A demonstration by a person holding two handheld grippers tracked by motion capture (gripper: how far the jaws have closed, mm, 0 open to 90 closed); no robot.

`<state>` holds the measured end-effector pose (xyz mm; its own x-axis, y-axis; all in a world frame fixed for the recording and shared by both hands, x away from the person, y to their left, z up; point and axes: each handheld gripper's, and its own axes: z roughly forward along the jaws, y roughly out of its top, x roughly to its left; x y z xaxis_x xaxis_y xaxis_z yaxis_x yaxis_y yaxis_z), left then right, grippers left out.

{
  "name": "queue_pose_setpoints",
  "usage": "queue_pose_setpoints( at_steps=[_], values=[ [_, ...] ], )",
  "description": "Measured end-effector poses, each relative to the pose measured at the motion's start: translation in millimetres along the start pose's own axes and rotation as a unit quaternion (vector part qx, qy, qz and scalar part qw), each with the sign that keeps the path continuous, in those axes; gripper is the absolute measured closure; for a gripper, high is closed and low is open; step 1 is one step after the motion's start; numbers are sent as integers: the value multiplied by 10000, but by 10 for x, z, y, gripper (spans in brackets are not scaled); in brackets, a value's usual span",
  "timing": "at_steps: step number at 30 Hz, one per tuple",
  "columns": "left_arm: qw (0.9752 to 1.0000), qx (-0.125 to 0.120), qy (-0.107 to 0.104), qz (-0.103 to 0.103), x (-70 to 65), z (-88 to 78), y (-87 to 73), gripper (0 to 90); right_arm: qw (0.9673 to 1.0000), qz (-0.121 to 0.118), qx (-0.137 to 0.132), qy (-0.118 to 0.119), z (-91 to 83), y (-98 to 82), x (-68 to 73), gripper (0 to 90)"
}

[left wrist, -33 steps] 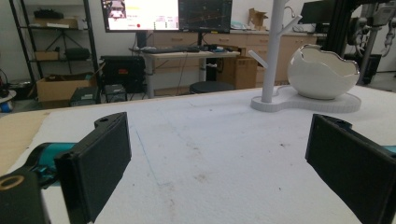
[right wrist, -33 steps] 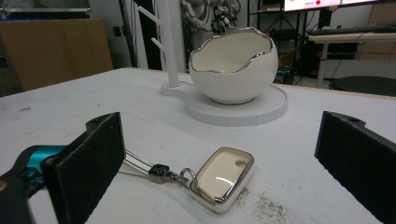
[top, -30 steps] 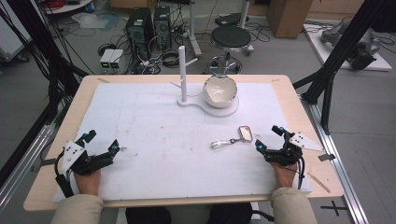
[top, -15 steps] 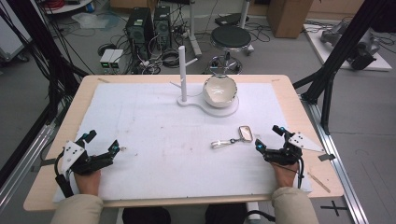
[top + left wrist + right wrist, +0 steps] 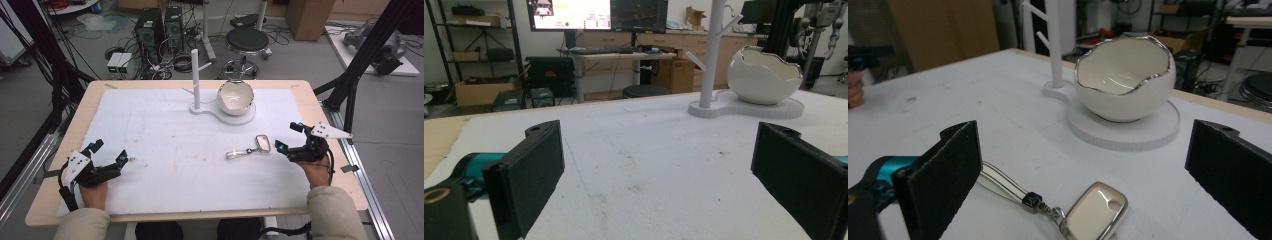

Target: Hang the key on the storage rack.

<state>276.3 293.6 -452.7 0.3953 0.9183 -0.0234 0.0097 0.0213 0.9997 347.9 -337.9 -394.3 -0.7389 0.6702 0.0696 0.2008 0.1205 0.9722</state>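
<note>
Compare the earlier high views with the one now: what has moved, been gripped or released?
Nothing visibly changed: the left claw and right claw stay open on the table, and the key fob lies untouched beside the right one.

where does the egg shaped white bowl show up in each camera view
High view: the bowl sits at upper centre, on the round end of the white stand base.
Left gripper view: upper right, far across the table.
Right gripper view: upper centre-right, close.
Shared landmark: the white branched post beside it.
</note>
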Motion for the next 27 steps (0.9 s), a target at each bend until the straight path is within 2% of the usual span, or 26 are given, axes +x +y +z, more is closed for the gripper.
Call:
queue_pose_setpoints(
  at_steps=[1,5,10,13,14,16,18,22,23,24,25,27],
  values=[
    [10000,7,5,-11,2,-1,1,72,9996,-188,194,130,47,161,-15,8],
    [10000,-3,-15,-17,0,-2,0,72,9955,-616,622,366,161,452,-32,8],
    [10000,3,-11,-40,6,-1,0,72,9889,-987,930,600,303,721,-63,8],
    [10000,10,-9,-57,7,0,0,72,9822,-1185,1223,793,416,826,-85,8],
    [10000,12,-17,-56,8,0,1,73,9792,-1267,1345,836,456,856,-87,8],
    [10000,15,-10,-50,8,-1,1,72,9708,-1518,1609,931,539,914,-96,8],
    [10000,11,-4,-52,6,0,0,73,9638,-1677,1792,1039,624,956,-87,8],
    [10000,13,-7,-45,7,-1,1,72,9464,-1944,2192,1360,781,1001,-50,8],
    [10000,15,-5,-38,5,-1,1,72,9411,-2023,2303,1426,815,1004,-42,8],
    [10000,15,-5,-38,5,-1,1,72,9411,-2023,2303,1426,815,1004,-42,8],
    [10000,14,-4,-43,5,-1,1,72,9326,-2120,2484,1538,879,1001,-27,9],
    [10000,11,1,-48,4,1,1,72,9233,-2238,2636,1671,938,990,-8,9]
  ],
)
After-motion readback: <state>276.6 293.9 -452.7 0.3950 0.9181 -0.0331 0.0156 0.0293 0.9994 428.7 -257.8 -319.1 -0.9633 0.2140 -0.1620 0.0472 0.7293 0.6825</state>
